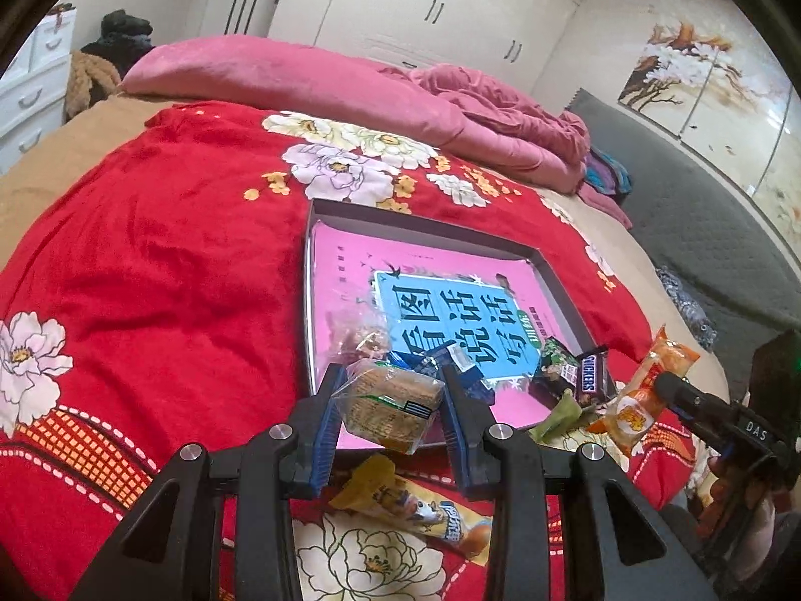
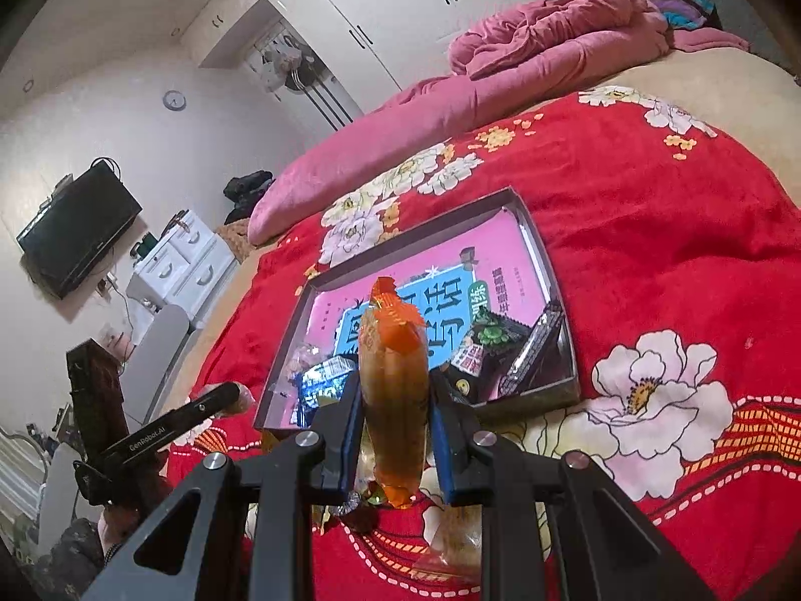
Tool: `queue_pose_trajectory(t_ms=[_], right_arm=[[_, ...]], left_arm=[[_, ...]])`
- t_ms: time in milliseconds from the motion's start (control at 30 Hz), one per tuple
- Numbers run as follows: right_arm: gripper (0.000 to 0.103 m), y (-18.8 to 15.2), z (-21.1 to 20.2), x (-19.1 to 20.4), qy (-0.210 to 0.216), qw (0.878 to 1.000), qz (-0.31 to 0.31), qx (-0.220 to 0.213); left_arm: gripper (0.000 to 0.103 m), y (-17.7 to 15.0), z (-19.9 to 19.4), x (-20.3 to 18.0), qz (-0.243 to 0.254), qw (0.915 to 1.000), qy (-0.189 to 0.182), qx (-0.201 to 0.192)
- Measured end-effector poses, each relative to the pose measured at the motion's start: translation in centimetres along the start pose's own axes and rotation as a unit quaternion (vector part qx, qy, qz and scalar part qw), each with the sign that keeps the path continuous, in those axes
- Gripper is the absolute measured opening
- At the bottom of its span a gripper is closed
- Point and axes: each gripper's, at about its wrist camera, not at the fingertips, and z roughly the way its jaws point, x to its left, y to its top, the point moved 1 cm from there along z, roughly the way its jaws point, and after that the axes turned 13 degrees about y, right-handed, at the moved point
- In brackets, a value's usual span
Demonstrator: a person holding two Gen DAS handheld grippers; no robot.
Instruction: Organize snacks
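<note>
My left gripper [image 1: 391, 390] is shut on a clear-wrapped cracker pack [image 1: 388, 403], held just above the near edge of a shallow grey box [image 1: 425, 228] with a pink printed bottom. Inside the box lie a Snickers bar [image 1: 590, 373], a green-black packet [image 1: 555, 363], blue-wrapped sweets [image 1: 425, 361] and a clear bag of snacks [image 1: 360, 333]. My right gripper [image 2: 395, 403] is shut on an orange bread packet [image 2: 395, 385], standing upright before the same grey box [image 2: 543, 245]. From the left wrist view this orange packet [image 1: 638, 400] hangs at the right.
A yellow snack packet [image 1: 415, 506] and a green wrapper [image 1: 558, 415] lie on the red floral blanket [image 1: 160, 260] in front of the box. A rolled pink quilt [image 1: 310, 80] lies beyond. A clear packet [image 2: 453, 551] lies under the right gripper.
</note>
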Motion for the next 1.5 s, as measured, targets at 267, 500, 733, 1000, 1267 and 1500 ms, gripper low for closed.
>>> queue_pose_trajectory(t_ms=[267, 500, 733, 1000, 1267, 1500], right_arm=[[0.025, 0.6, -0.2, 0.0, -0.003, 1.0, 0.001, -0.011], [0.025, 1.3, -0.1, 0.0, -0.009, 1.0, 0.004, -0.021], [0.025, 2.0, 0.3, -0.1, -0.011, 1.0, 0.003, -0.027], [0.025, 2.4, 0.6, -0.1, -0.011, 1.0, 0.003, -0.029], [0.025, 2.9, 1.4, 0.0, -0.011, 1.0, 0.004, -0.029], [0.025, 3.5, 2.5, 0.0, -0.011, 0.999, 0.005, -0.032]], left_arm=[[0.038, 0.0, 0.3, -0.3, 0.006, 1.0, 0.0, 0.002], [0.038, -0.2, 0.5, -0.8, 0.016, 0.9999, 0.001, 0.002], [0.038, -0.3, 0.8, -0.8, 0.015, 0.9999, 0.001, 0.007], [0.038, -0.4, 1.4, -1.0, 0.018, 0.9997, 0.005, 0.012], [0.038, -0.4, 1.8, -1.0, 0.018, 0.9997, 0.006, 0.017], [0.038, -0.4, 2.2, -1.2, 0.018, 0.9996, 0.005, 0.019]])
